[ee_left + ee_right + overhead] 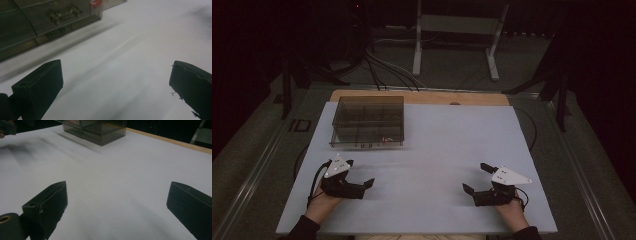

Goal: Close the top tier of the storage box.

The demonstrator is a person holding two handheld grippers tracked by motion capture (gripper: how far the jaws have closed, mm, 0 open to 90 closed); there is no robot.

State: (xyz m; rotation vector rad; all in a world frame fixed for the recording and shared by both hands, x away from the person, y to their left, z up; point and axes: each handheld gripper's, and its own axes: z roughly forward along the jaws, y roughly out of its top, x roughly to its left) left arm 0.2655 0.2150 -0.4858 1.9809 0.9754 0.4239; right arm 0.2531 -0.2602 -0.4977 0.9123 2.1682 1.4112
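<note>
High view showed the left gripper (360,173) and right gripper (475,177) wide open and empty near the tabletop's near edge, so the smoky transparent plastic compartment box (368,121) toward the far-left corner was best approached squarely and slowly.

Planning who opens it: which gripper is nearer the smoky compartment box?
Left. The left gripper sits just in front of the box, jaws open; the right gripper rests across the table, well off to its right, also open.
</note>
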